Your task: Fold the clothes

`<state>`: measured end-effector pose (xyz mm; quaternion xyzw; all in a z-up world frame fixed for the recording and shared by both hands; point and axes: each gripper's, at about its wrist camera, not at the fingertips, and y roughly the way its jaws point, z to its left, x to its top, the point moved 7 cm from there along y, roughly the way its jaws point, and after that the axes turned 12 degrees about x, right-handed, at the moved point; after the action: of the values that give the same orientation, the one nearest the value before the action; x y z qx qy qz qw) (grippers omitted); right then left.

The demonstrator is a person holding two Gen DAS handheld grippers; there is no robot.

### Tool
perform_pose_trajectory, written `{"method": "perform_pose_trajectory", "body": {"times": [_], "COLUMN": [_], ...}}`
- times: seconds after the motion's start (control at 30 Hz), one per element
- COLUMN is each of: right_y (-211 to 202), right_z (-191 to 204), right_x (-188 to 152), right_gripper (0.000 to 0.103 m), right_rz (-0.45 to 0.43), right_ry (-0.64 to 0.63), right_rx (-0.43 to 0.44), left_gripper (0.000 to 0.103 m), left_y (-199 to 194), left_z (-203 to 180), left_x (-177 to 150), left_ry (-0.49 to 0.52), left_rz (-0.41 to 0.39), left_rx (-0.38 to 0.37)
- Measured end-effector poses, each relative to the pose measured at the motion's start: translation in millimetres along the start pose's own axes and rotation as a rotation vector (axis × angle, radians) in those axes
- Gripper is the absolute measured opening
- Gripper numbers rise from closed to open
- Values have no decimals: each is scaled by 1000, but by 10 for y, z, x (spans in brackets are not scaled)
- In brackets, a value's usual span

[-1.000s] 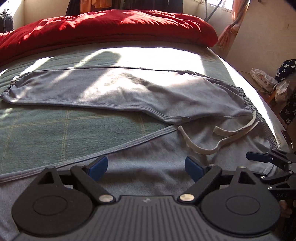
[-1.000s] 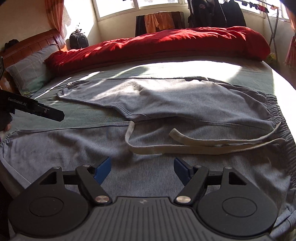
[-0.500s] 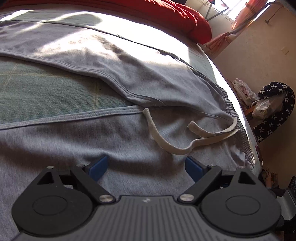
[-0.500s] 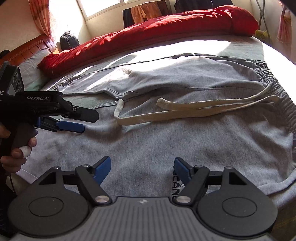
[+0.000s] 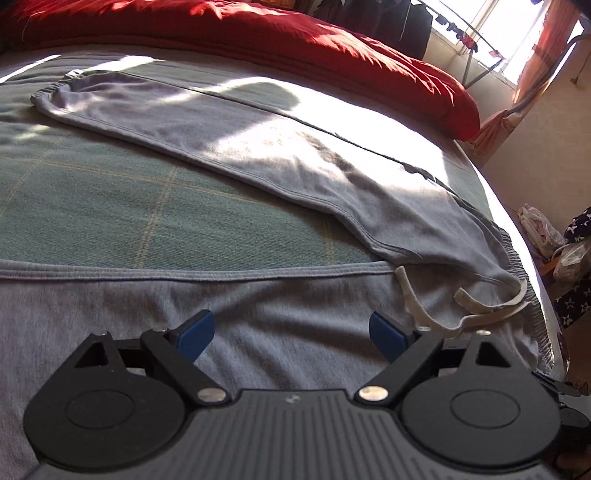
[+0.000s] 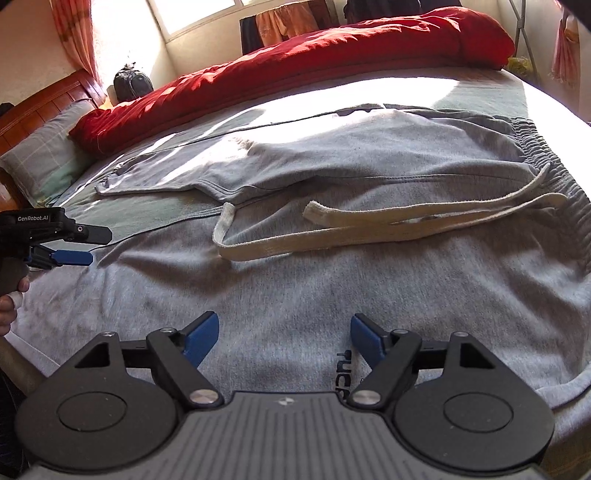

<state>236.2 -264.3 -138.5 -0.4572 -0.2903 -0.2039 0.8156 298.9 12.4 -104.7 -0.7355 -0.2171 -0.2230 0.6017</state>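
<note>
Grey sweatpants (image 5: 280,162) lie spread flat on the bed, legs apart in a V, waistband toward the right edge. Their cream drawstring (image 6: 369,225) loops loose over the near leg (image 6: 332,295); in the left wrist view the drawstring (image 5: 476,314) lies at the right. My left gripper (image 5: 291,328) hovers open just over the near leg, nothing between its blue fingers. My right gripper (image 6: 284,332) is open too, low over the same leg near the black lettering (image 6: 341,373). The left gripper (image 6: 70,245) also shows at the right wrist view's left edge, held by a hand (image 6: 11,295).
A green checked bedsheet (image 5: 110,206) shows between the legs. A red duvet (image 5: 258,33) runs along the far side, with a pillow (image 6: 40,162) and wooden headboard (image 6: 37,110) at the left. Bags and cloth (image 5: 569,251) sit on the floor past the bed's right edge.
Both grippers stay open. The left gripper has swung its view back toward the far leg and duvet. The right gripper has come closer to the near leg.
</note>
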Motion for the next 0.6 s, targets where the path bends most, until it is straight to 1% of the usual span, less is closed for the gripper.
{"method": "perform_pose_trajectory", "body": {"times": [0.07,0.13,0.17,0.23,0.33,0.4,0.47,0.57,0.6], "right_y": [26,45,53,62,72,88,103,122,131], "right_z": [30,47,52,59,69,74,78,87,91], "right_x": [-2,-20,-31,-50,-72,-102,-129,-163,-168], "right_gripper": [83,87,88,91,96,98,102,103,103], "right_rz": [8,15,17,21,24,25,26,25,26], "right_ry": [-21,-36,-41,-50,-60,-74,-89,-113,-120], "right_rx": [-15,-19,-19,-23,-20,-17,-13,-18,-22], "left_gripper": [93,93,93,93,94,97,102,102,102], "left_y": [-17,18,58,126,28,-43,-114,-221,-249], "left_z": [-154,-262,-280,-238,-176,-150,-124,-86,-79], "left_x": [-111,-266,-348,-517,-712,-797,-880,-1004,-986], "left_ry": [66,139,163,177,203,211,218,229,221], "left_rz": [-18,-29,-17,13,-65,-87,-108,-138,-143], "left_rx": [17,60,84,133,173,189,203,225,232]}}
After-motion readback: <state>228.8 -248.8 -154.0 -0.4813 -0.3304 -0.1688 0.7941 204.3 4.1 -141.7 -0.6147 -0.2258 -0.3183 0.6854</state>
